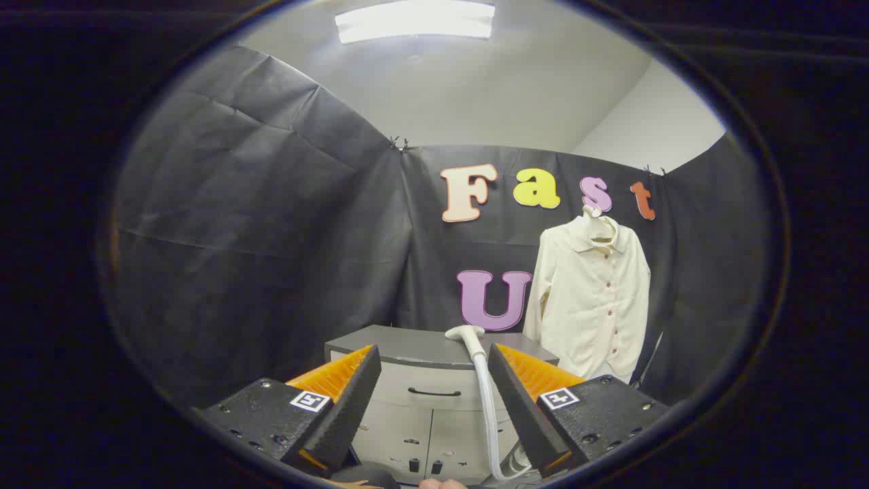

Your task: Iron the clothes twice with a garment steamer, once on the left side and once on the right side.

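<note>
- Your gripper (434,401) has its fingers spread wide apart with nothing held between them; both fingers point forward at the cabinet.
- Just below the fingers, at about 6 o'clock, the edge of a hand (441,483) shows, too cropped to say what it is doing.
- Ahead, in the gap between the fingers, the steamer's hose (489,421) runs up the cabinet front close to the finger at 4 o'clock.
- The steamer head (465,333) rests on the back part of the desk (400,346), the grey top of the cabinet with a drawer handle (434,392) below it. It sits at roughly 12 o'clock from the fingertips, well beyond them.
- Farther off, at 2 o'clock from the steamer head, the shirt (590,299) hangs on a hanger against the booth wall, buttoned front facing you.
- By my reading, you are at the very first step: reaching for the steamer, with neither pass done.
- Your next move likely calls for going forward and a touch up, centring the fingers around the neck of the steamer head, then closing firmly before you lift.
- Mind the hose: it may drag or catch on the desk edge when you carry the head over to the shirt.
</note>
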Action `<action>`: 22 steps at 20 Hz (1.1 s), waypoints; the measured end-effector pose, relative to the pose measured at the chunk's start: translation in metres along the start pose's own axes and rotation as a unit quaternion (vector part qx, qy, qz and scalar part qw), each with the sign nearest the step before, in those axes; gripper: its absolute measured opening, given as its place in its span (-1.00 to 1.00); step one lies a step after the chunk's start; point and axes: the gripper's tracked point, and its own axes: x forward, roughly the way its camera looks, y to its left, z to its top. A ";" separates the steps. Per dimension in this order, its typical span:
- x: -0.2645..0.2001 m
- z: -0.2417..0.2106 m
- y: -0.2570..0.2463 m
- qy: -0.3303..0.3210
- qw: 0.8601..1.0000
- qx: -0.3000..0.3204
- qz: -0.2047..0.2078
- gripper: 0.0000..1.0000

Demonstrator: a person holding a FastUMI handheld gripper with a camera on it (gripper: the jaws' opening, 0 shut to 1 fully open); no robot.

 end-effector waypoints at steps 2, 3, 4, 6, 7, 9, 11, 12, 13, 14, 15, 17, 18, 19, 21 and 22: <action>0.001 -0.002 0.001 0.004 1.000 0.001 0.002 0.93; 0.001 -0.002 0.000 0.004 1.000 0.003 0.002 0.93; 0.002 -0.002 0.000 0.004 1.000 0.006 0.002 0.93; 0.003 -0.004 -0.001 0.009 1.000 0.011 0.002 0.93; 0.004 -0.005 -0.002 0.010 1.000 0.012 0.002 0.92; 0.005 -0.005 -0.004 0.011 1.000 0.013 0.000 0.93; 0.005 -0.004 -0.005 0.012 1.000 0.013 0.000 0.93; 0.006 -0.004 -0.004 0.011 1.000 0.013 0.000 0.93; 0.006 -0.004 -0.004 0.012 1.000 0.013 0.000 0.93; 0.006 -0.005 -0.004 0.013 1.000 0.014 0.001 0.93; 0.007 -0.005 -0.003 0.015 1.000 0.016 0.002 0.93; 0.008 -0.004 -0.002 0.015 1.000 0.017 0.003 0.93; 0.008 -0.004 -0.003 0.016 1.000 0.017 0.004 0.93; 0.010 -0.005 -0.002 0.016 1.000 0.018 0.003 0.93; 0.014 -0.005 -0.001 0.019 1.000 0.019 0.005 0.93; 0.016 -0.005 -0.003 0.021 1.000 0.020 0.005 0.93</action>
